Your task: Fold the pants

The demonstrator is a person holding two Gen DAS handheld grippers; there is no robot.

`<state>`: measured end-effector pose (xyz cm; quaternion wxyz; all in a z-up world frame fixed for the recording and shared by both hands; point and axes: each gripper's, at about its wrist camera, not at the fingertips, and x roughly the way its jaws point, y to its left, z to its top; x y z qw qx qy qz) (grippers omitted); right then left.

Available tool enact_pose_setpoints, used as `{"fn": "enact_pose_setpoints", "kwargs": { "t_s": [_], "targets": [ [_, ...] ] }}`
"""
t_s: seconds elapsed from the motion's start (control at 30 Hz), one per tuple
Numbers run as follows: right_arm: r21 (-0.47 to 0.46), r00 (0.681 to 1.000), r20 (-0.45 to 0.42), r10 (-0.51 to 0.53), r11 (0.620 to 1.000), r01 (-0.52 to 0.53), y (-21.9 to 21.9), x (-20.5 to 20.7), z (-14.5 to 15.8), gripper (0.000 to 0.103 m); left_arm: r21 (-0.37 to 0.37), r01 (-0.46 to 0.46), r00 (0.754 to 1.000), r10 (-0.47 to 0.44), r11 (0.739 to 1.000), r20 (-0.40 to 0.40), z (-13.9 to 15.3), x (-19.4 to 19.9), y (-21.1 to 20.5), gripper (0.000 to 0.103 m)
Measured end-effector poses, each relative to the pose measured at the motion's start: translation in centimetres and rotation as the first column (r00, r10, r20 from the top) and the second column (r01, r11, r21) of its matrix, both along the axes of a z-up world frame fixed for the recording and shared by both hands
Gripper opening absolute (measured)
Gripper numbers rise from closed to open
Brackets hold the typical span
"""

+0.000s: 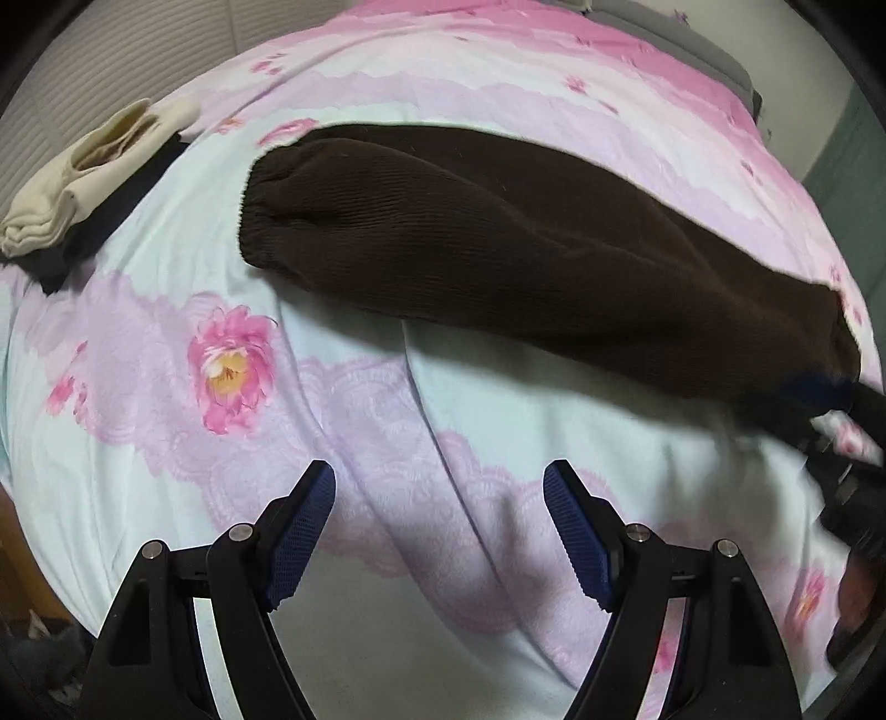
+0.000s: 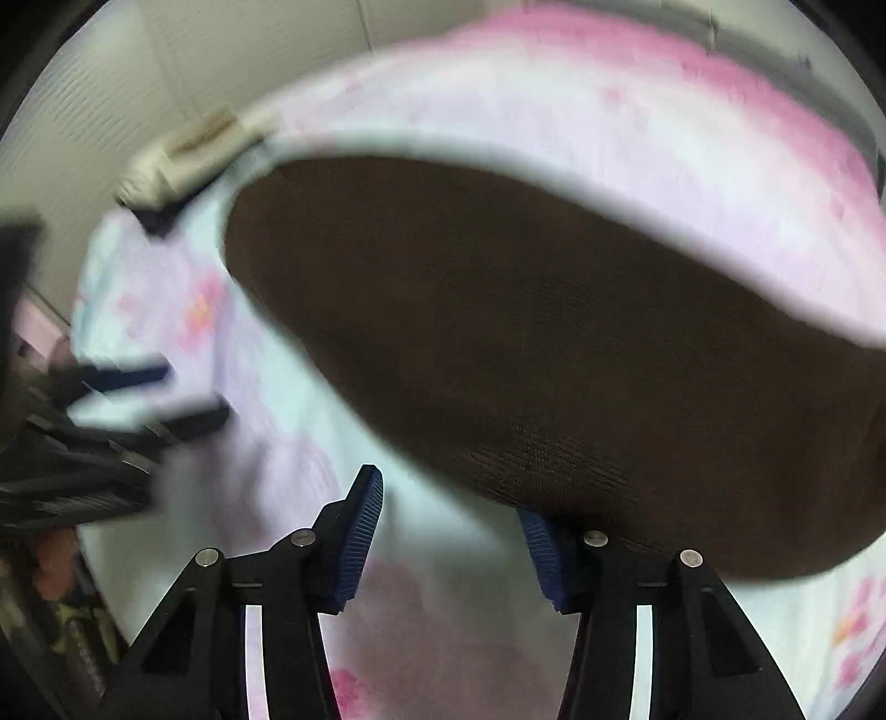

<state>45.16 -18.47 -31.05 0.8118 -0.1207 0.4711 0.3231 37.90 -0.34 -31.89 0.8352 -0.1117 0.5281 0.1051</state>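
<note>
Dark brown ribbed pants (image 1: 526,243) lie stretched across a pink floral bedsheet (image 1: 138,332), with the gathered waistband at the left. My left gripper (image 1: 440,476) hovers open over bare sheet, short of the pants, nothing between its fingers. In the blurred right wrist view the pants (image 2: 526,343) fill the middle. My right gripper (image 2: 449,498) stands with a gap between its pads; the pants' near edge lies over its right fingertip (image 2: 540,545), and only sheet shows in the gap. The right gripper (image 1: 830,399) also shows at the pants' right end.
A folded cream garment (image 1: 83,183) on a dark one (image 1: 105,232) sits at the bed's far left. A ribbed pale wall (image 1: 111,55) runs behind it. Grey bedding (image 1: 664,33) lies at the far right. The blurred left gripper (image 2: 138,399) appears at the left.
</note>
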Motion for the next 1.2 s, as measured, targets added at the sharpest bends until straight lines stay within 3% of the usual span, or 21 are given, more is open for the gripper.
{"fn": "enact_pose_setpoints", "kwargs": {
  "t_s": [0.1, 0.2, 0.27, 0.43, 0.53, 0.73, 0.83, 0.9, 0.97, 1.03, 1.13, 1.2],
  "targets": [
    [0.028, 0.995, 0.092, 0.040, 0.999, -0.042, 0.1, 1.7, 2.6, 0.051, -0.001, -0.034, 0.999, 0.034, 0.999, 0.021, 0.4, 0.5, 0.2, 0.077],
    [0.019, 0.992, 0.105, 0.067, 0.997, -0.069, 1.1, 4.6, 2.1, 0.051, 0.021, -0.065, 0.997, 0.064, 0.998, 0.032, 0.2, 1.8, 0.4, 0.077],
    [0.014, 0.991, 0.101, 0.089, 0.996, -0.091, 1.8, 5.5, 1.6, 0.051, -0.002, -0.086, 0.996, 0.086, 0.996, 0.029, -0.3, 3.1, 0.9, 0.077],
    [-0.011, 0.980, 0.120, 0.156, 0.988, -0.156, 1.9, 4.8, 0.7, 0.052, -0.050, -0.100, 0.993, 0.103, 0.994, 0.063, -0.7, 6.8, 2.2, 0.077],
    [-0.015, 0.977, 0.120, 0.175, 0.985, -0.175, 1.6, 4.1, 0.9, 0.052, -0.062, -0.080, 0.996, 0.081, 0.995, 0.026, -1.6, 9.2, 2.7, 0.077],
    [-0.032, 0.971, 0.095, 0.220, 0.975, -0.218, 2.1, 3.2, -0.2, 0.056, -0.098, -0.084, 0.996, 0.085, 0.992, 0.005, -0.1, 11.8, 4.1, 0.077],
    [-0.080, 0.960, 0.123, 0.251, 0.967, -0.242, 3.5, 3.0, -0.9, 0.059, -0.103, -0.090, 0.996, 0.090, 0.991, -0.010, 0.5, 12.2, 4.6, 0.077],
    [-0.140, 0.938, 0.201, 0.281, 0.956, -0.257, 4.7, 2.8, -0.4, 0.059, -0.099, -0.093, 0.996, 0.094, 0.991, 0.002, 1.3, 12.0, 4.8, 0.077],
    [-0.133, 0.924, 0.250, 0.288, 0.956, -0.261, 5.2, 3.0, 0.5, 0.059, -0.100, -0.109, 0.994, 0.110, 0.989, 0.010, 2.0, 11.9, 5.2, 0.077],
    [-0.092, 0.935, 0.240, 0.263, 0.964, -0.248, 5.5, 3.9, 1.1, 0.059, -0.103, -0.119, 0.993, 0.121, 0.988, 0.011, 2.5, 11.7, 5.5, 0.077],
    [-0.102, 0.926, 0.257, 0.275, 0.961, -0.257, 6.2, 4.3, 0.8, 0.058, -0.060, -0.107, 0.994, 0.109, 0.992, 0.029, 3.7, 10.8, 5.2, 0.077],
    [-0.143, 0.916, 0.262, 0.303, 0.951, -0.274, 6.6, 4.4, 0.0, 0.050, -0.008, -0.088, 0.995, 0.088, 0.996, 0.046, 4.7, 10.2, 4.8, 0.077]
  ]
}}
